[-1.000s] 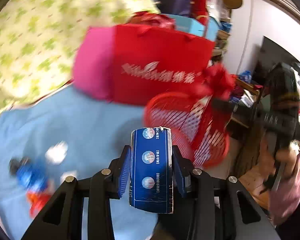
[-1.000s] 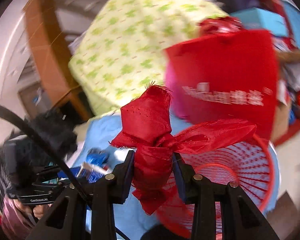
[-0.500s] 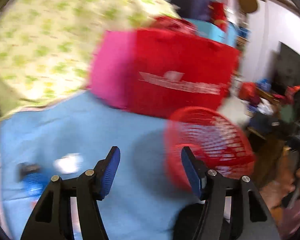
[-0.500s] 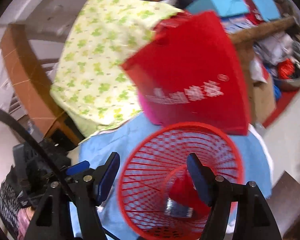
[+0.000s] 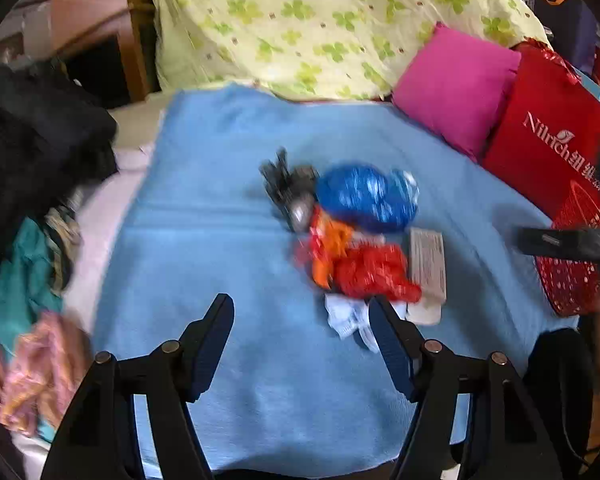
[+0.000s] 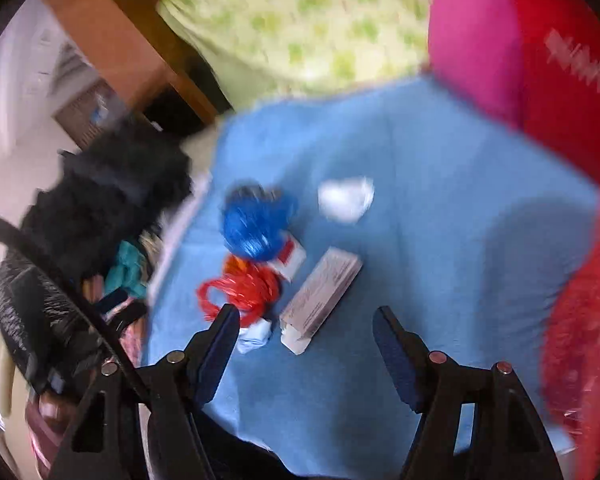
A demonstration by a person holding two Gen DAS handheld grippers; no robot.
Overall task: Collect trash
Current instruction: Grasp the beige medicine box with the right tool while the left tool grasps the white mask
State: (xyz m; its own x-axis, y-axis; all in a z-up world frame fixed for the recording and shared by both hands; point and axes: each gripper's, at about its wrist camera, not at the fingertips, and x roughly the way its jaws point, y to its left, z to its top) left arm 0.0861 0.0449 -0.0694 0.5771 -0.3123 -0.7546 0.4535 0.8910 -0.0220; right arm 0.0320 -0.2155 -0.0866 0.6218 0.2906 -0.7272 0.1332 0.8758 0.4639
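Observation:
A small heap of trash lies on the blue blanket: a blue foil wad, red and orange wrappers, a white carton, a crumpled white paper and a black piece. My left gripper hovers just short of the heap; its jaws are opening, with nothing between them. The right wrist view shows the blue foil wad, red wrappers and white carton ahead of my open, empty right gripper. The red mesh basket stands at the blanket's right edge.
A pink cushion and a red bag lean at the back right under a green-patterned quilt. Dark clothes and mixed fabrics pile up at the left edge. Another crumpled white paper lies further back.
The blue box left my left gripper and the red bow left my right one; the bow and another piece lay in the basket. Both grippers opened and swung left to the trash heap.

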